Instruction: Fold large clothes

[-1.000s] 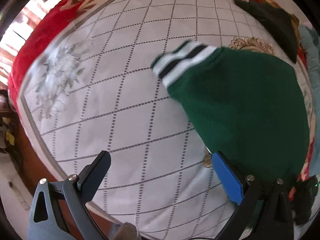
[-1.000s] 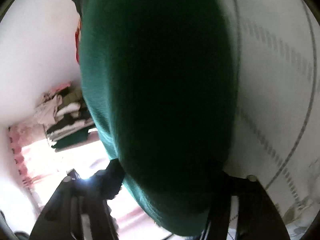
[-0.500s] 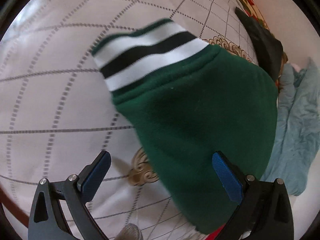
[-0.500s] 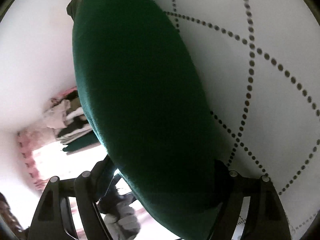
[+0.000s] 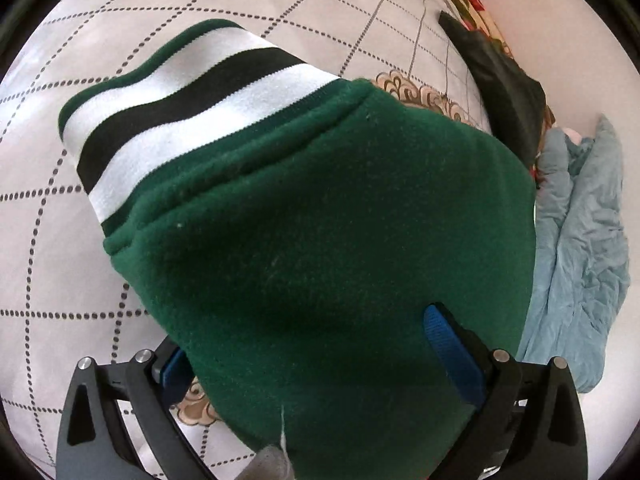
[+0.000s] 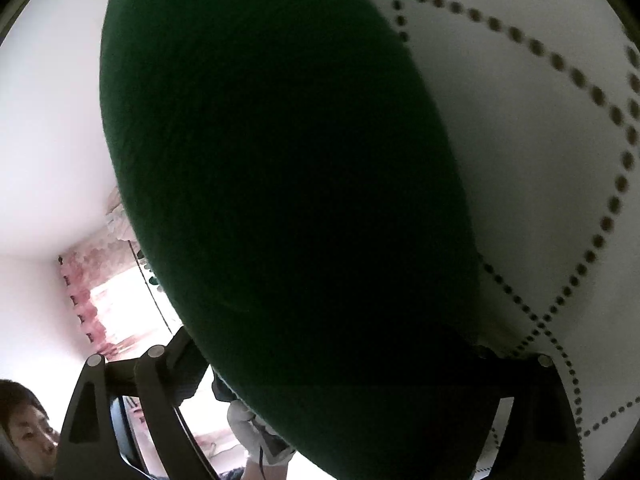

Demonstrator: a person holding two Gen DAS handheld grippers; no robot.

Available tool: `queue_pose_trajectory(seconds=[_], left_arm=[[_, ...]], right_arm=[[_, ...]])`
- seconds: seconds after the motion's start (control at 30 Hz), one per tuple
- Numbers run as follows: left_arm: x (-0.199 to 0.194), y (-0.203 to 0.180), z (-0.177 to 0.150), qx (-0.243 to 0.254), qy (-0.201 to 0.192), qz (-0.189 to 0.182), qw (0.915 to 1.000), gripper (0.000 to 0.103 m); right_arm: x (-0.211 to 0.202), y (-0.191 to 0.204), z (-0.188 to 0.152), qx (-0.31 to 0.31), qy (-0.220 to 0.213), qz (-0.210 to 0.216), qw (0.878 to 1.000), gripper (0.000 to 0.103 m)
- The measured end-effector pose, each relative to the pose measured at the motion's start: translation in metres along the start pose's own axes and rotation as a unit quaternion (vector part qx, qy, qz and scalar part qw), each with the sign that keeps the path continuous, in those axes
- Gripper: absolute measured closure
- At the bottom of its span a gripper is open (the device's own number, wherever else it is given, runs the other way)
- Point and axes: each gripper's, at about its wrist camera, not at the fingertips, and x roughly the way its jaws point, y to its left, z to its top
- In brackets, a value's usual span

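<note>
- My left gripper [image 5: 320, 354] has its blue pads spread wide with the green fleece sweatshirt [image 5: 340, 240] bunched between them, not pinched yet I think.
- My right gripper [image 6: 332, 372] is buried in the same fleece; can't tell if it's gripping.
- The striped cuff [image 5: 188, 108] lies on the quilted bedspread [image 5: 48, 240], a blue garment [image 5: 580, 248] alongside.
- Feels mid-fold: next I clamp and carry the edge across.

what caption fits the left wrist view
Left gripper straddling a green garment with striped cuff on a quilt.
</note>
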Motion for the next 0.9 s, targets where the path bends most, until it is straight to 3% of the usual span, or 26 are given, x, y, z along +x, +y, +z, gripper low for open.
queue_pose_trajectory(seconds=[0.3,0.43,0.67,0.8,0.9], left_arm=[[0.004,-0.002,0.004,-0.014,-0.02,0.011,0.9996,0.001],[-0.003,-0.004,0.002,-0.01,-0.044,0.018,0.9988,0.025],[-0.007,-0.013,0.005,0.017,-0.071,0.016,0.9972,0.048],[-0.011,-0.019,0.007,0.029,-0.087,0.018,0.9957,0.069],[-0.011,-0.017,0.008,0.026,-0.092,0.014,0.9953,0.072]], right_arm=[[0.0,0.012,-0.005,-0.011,-0.031,-0.008,0.999,0.007],[-0.005,0.013,-0.003,-0.007,-0.036,-0.003,0.999,0.008],[-0.022,0.01,-0.008,-0.007,-0.053,-0.008,0.999,0.008],[-0.042,0.012,-0.022,-0.036,-0.081,-0.002,0.996,0.008],[-0.033,0.015,-0.012,-0.066,-0.075,-0.028,0.995,0.008]])
